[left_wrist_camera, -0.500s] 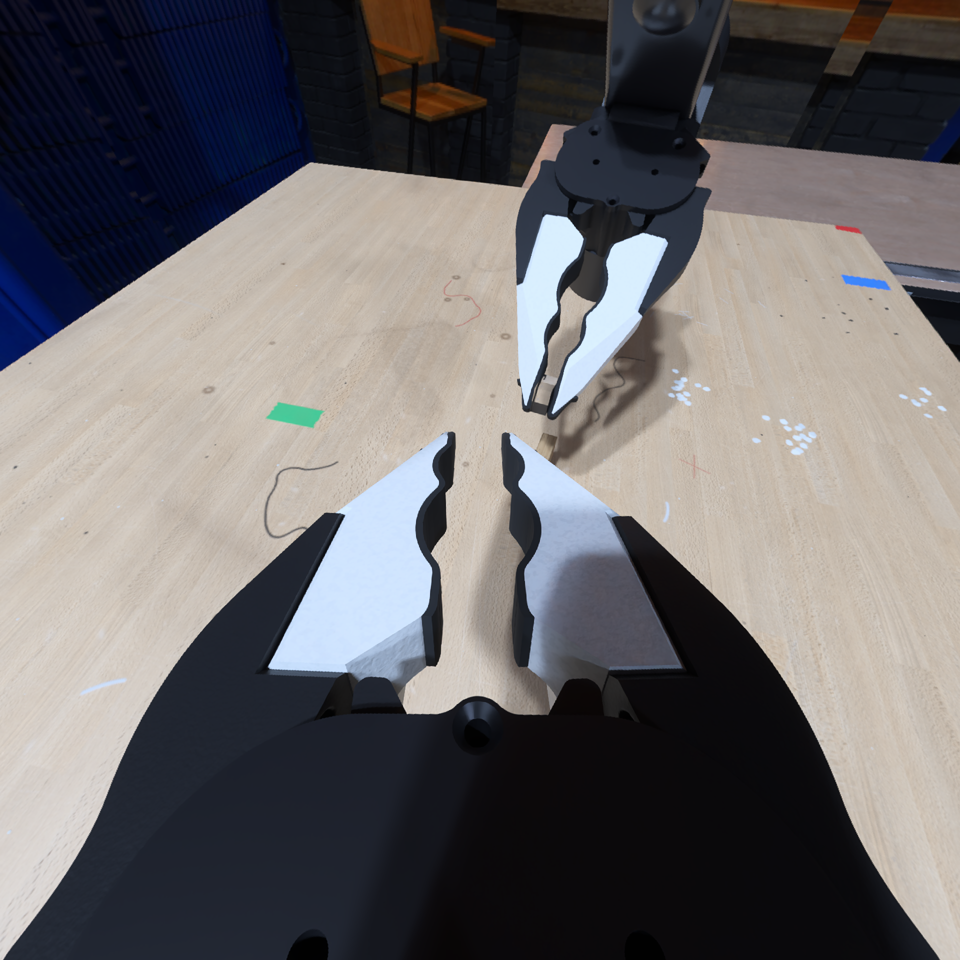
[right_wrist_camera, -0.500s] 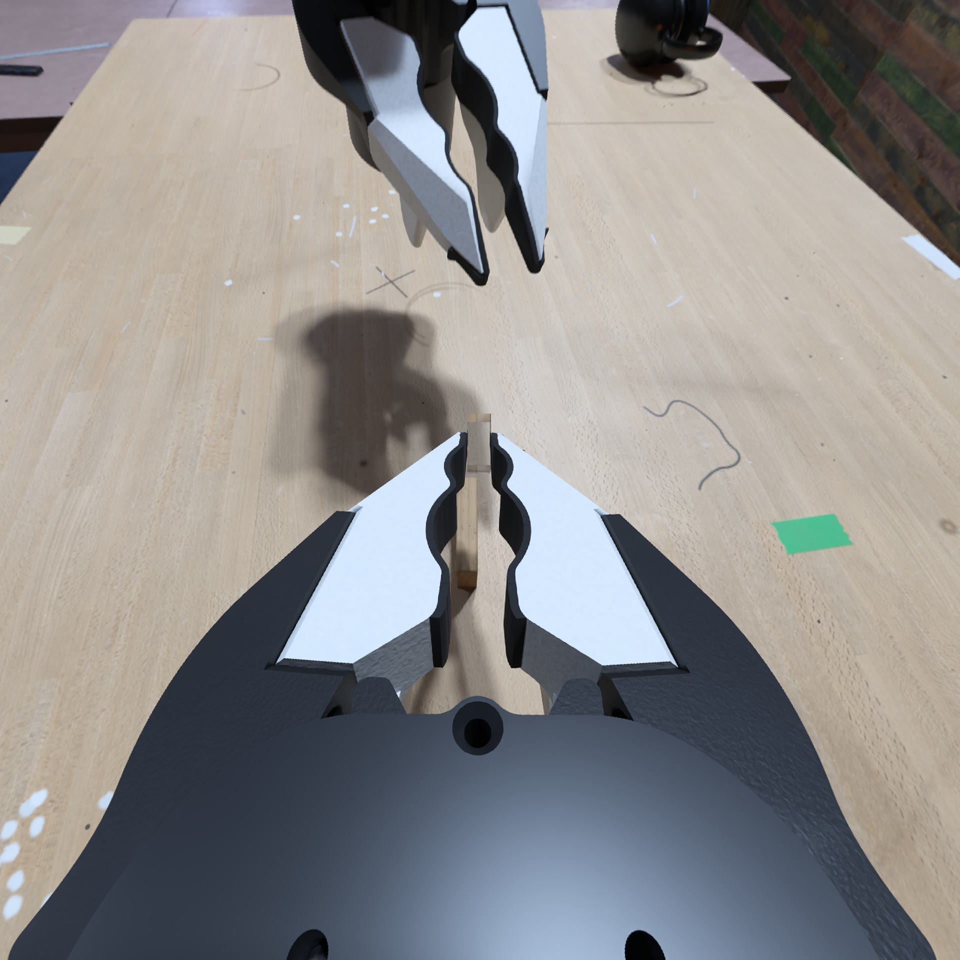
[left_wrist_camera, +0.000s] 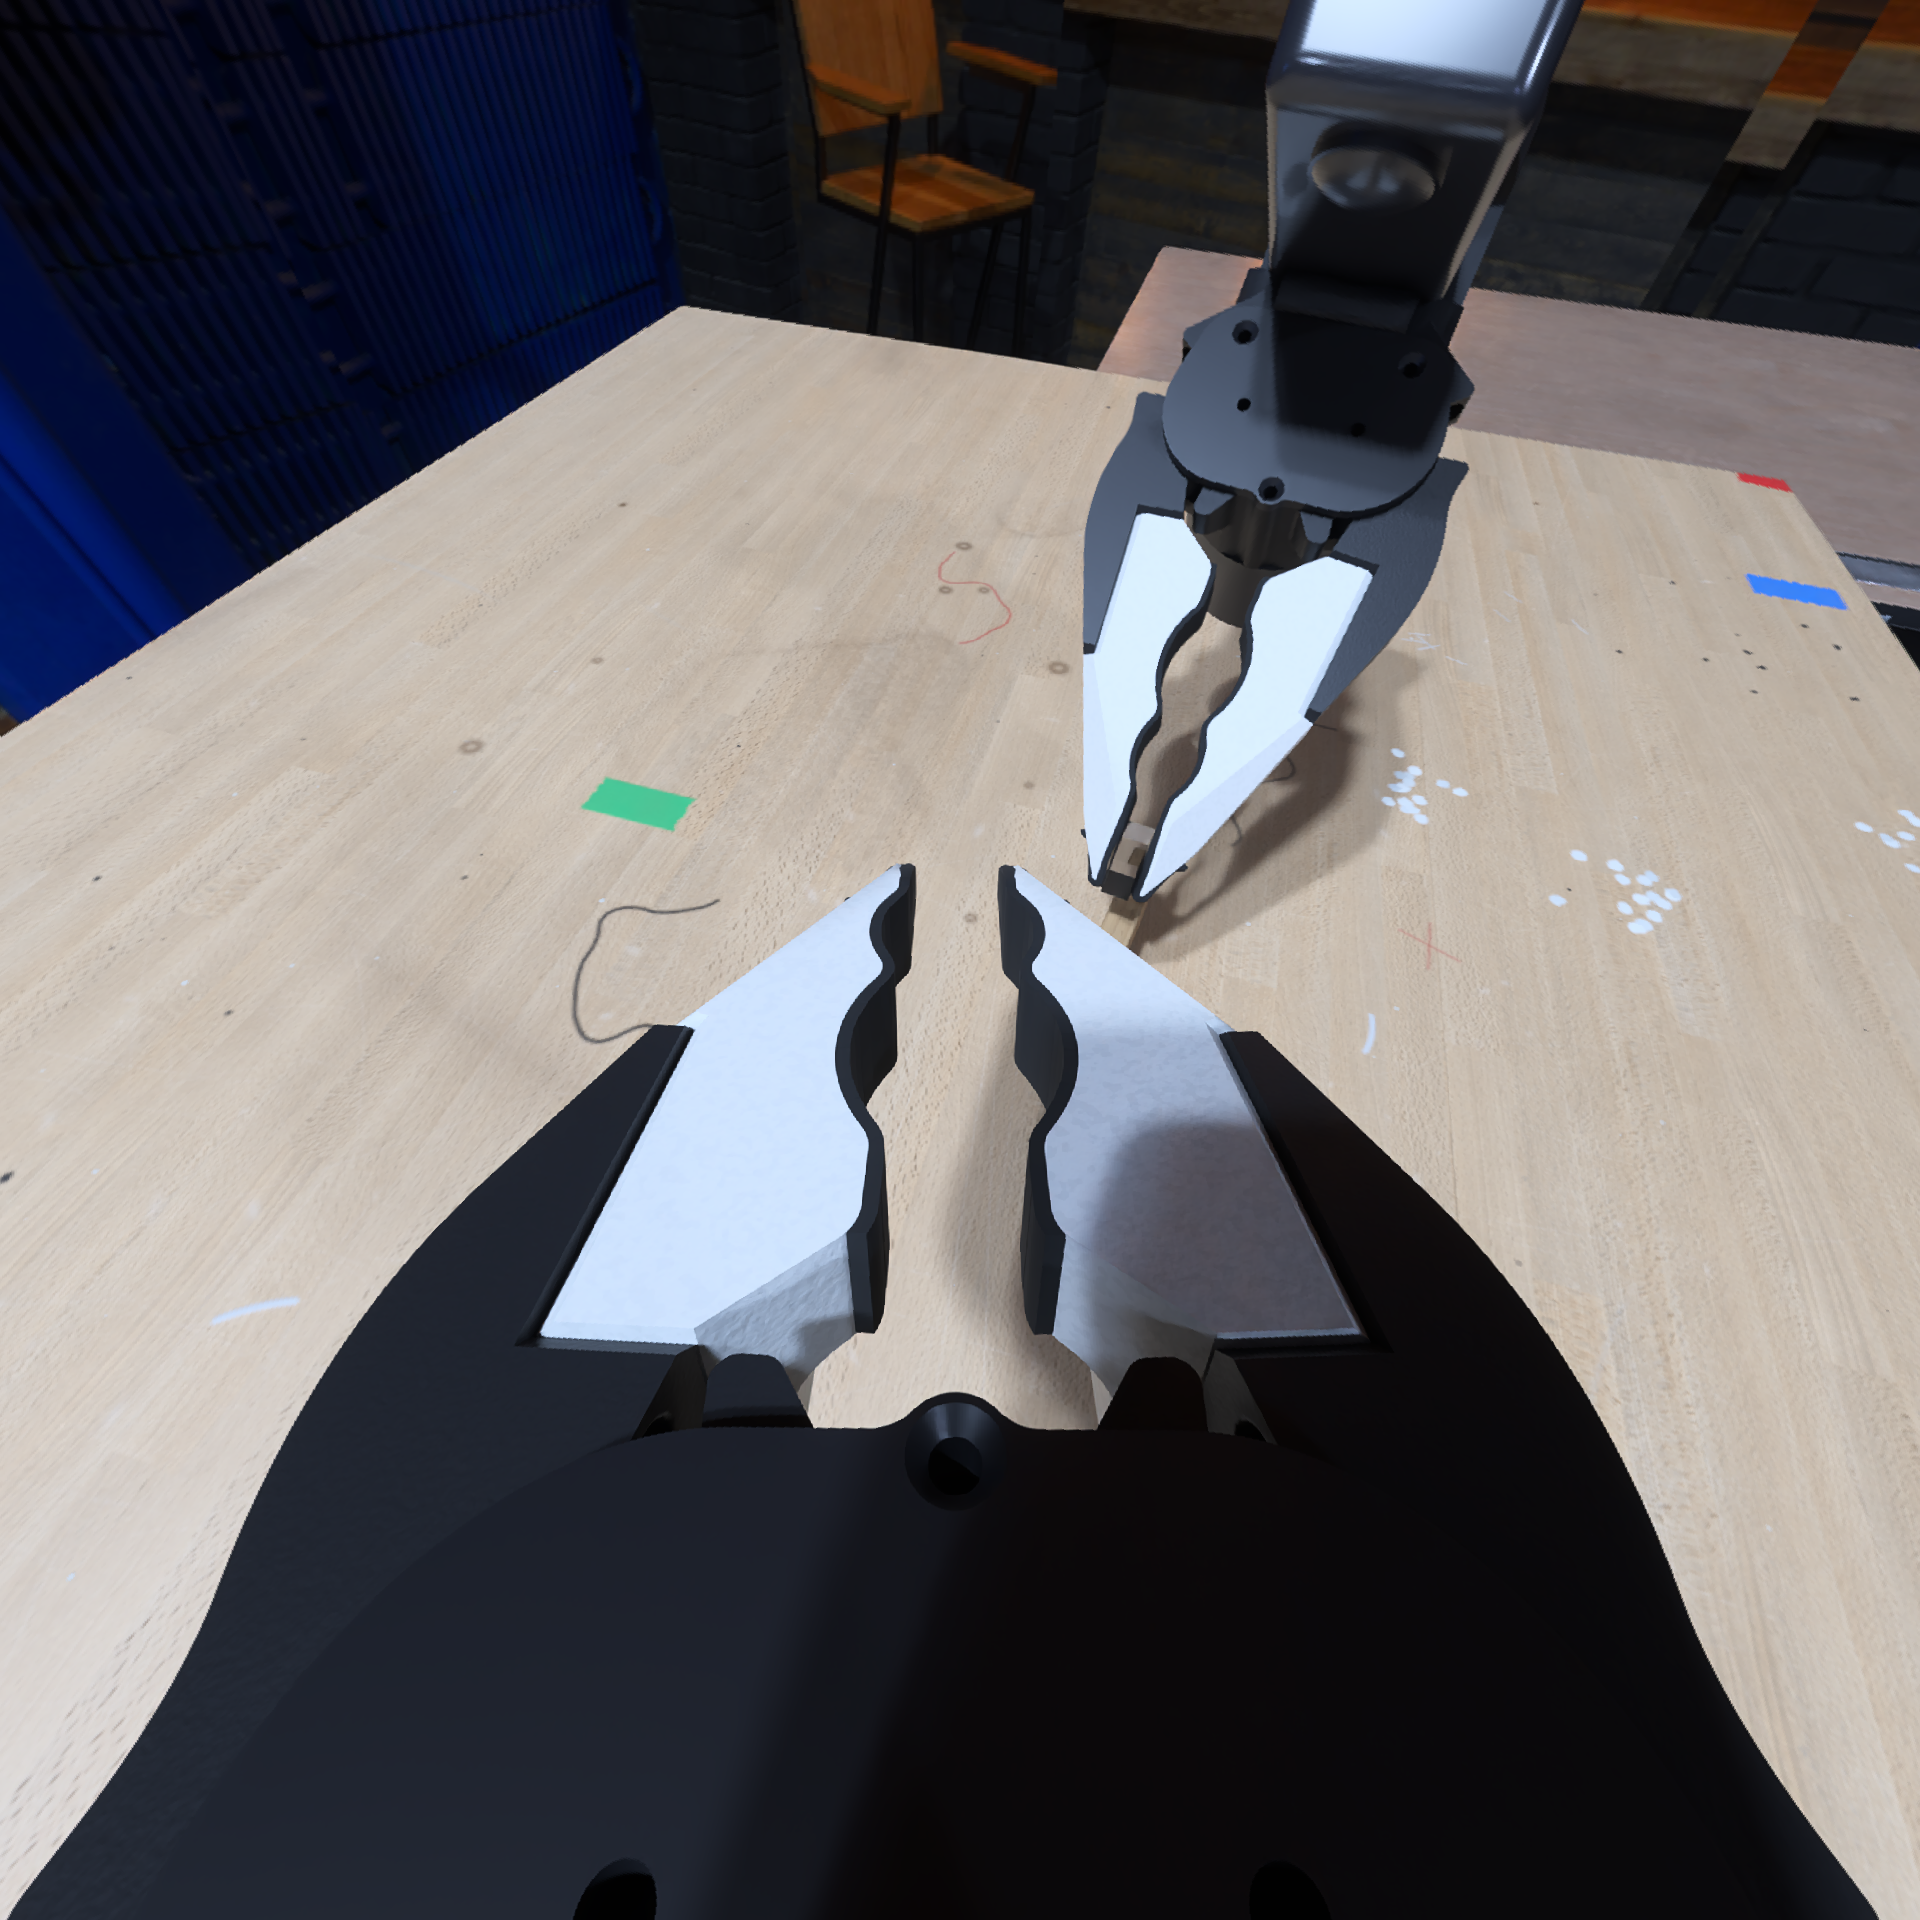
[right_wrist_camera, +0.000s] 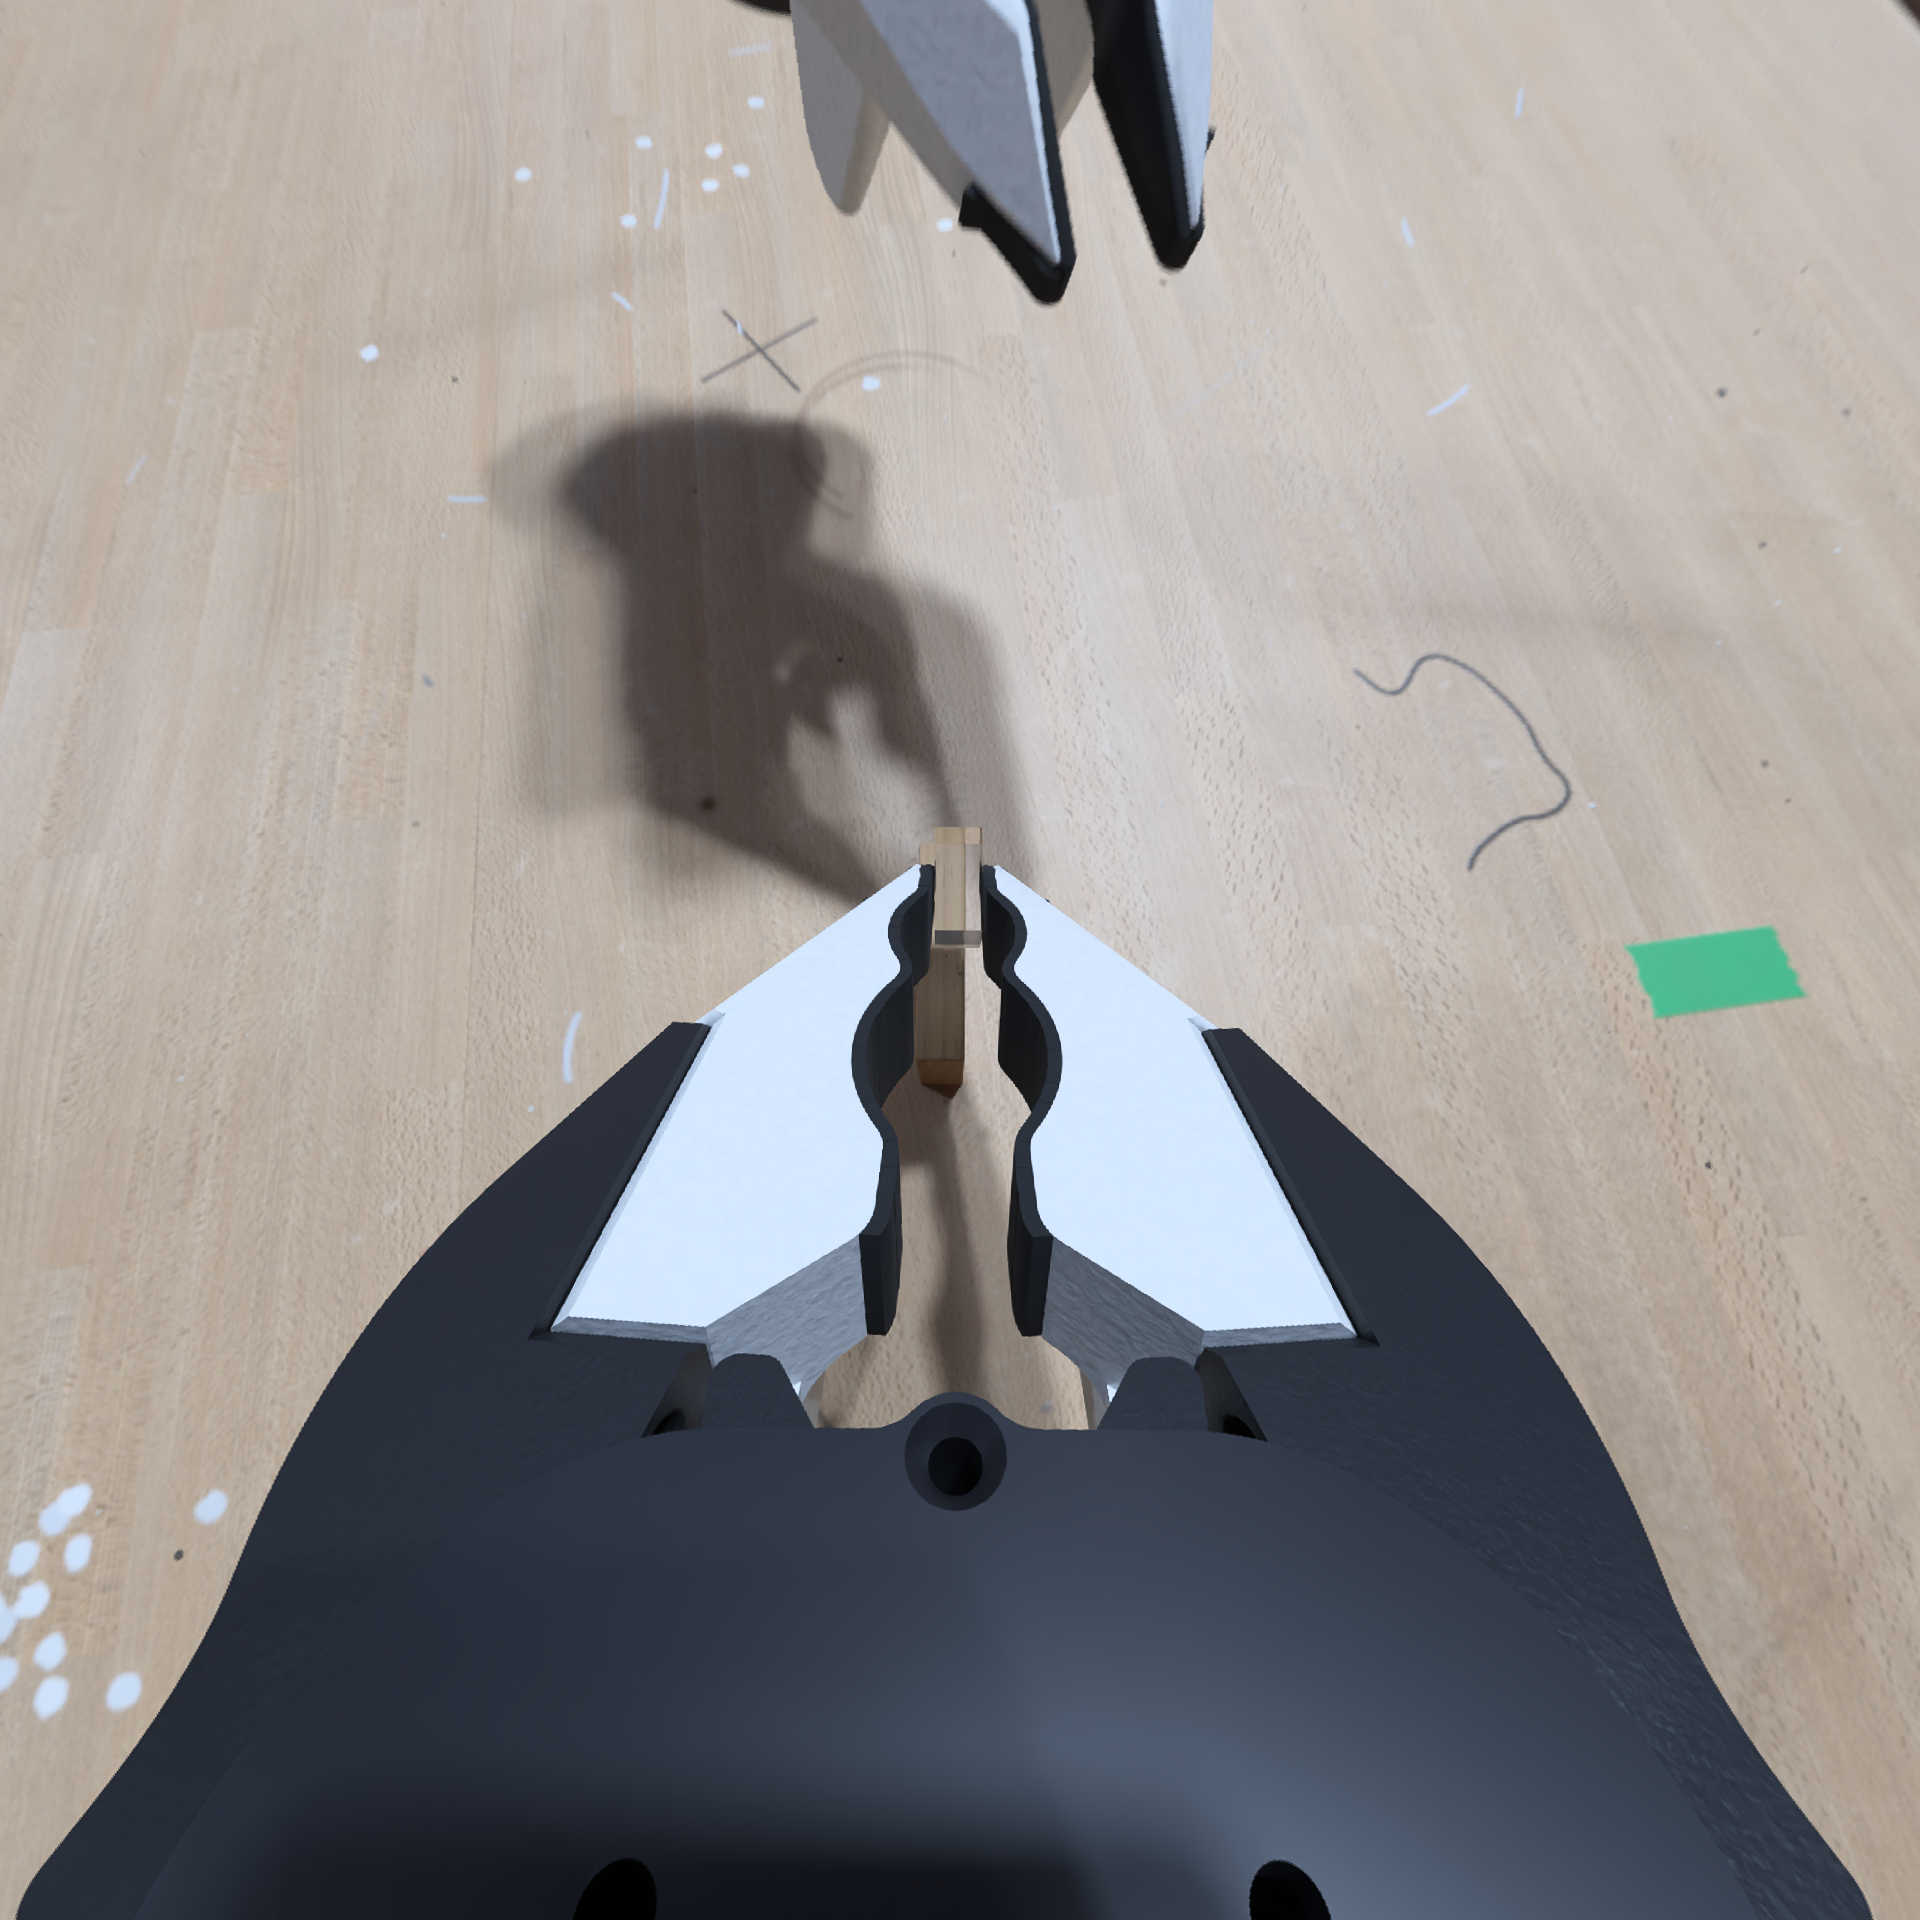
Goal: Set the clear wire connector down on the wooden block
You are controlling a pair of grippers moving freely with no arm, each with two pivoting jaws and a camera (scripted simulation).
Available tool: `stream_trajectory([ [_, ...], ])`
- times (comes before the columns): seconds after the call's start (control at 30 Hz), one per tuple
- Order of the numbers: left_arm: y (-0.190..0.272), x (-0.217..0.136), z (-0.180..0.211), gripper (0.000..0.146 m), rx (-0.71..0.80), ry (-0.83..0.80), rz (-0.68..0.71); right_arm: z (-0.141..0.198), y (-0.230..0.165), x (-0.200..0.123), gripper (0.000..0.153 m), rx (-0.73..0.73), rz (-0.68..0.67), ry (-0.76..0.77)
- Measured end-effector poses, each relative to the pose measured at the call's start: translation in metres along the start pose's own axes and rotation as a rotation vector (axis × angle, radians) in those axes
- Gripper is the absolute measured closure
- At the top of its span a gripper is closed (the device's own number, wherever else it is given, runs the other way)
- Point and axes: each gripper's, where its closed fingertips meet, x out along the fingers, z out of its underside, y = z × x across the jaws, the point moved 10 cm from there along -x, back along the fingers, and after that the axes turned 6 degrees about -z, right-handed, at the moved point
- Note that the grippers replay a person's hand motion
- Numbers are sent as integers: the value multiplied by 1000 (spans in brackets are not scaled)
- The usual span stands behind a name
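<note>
My right gripper [right_wrist_camera: 956, 883] is shut on the clear wire connector [right_wrist_camera: 957, 902], a small see-through piece between its fingertips. A narrow wooden block [right_wrist_camera: 941, 1029] lies on the table right beneath it, running along the gap between the fingers. I cannot tell whether connector and block touch. In the left wrist view the right gripper [left_wrist_camera: 1127, 885] points steeply down with the connector [left_wrist_camera: 1130, 854] at its tips, and a sliver of the block [left_wrist_camera: 1122, 920] shows below. My left gripper [left_wrist_camera: 956, 883] is open and empty, hovering just left of it; it also shows in the right wrist view [right_wrist_camera: 1112, 249].
The light wooden table [left_wrist_camera: 416, 1039] carries a green tape patch [left_wrist_camera: 637, 803], a dark scribble [left_wrist_camera: 623, 966], white paint specks [left_wrist_camera: 1631, 894] and a blue tape strip [left_wrist_camera: 1795, 592]. A chair [left_wrist_camera: 914, 156] and a second table [left_wrist_camera: 1683, 353] stand beyond the far edge.
My right gripper has come down and forward with the connector, nearer the block and the left gripper. The left gripper stays open and about where it was.
</note>
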Motion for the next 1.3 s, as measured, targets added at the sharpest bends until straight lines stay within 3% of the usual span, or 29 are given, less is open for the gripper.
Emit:
stream_trajectory([
  [0.77,-20,-24,-6,129,-48,40,-90,3,-1,10,142,24,-24,-118],
  [1.07,-33,-45,-10,126,-35,16,-172,-3,-2,0,140,-14,23,-5],
  [1.3,-37,-48,-9,127,-62,-11,-185,-34,-6,36,141,-94,55,-75],
])
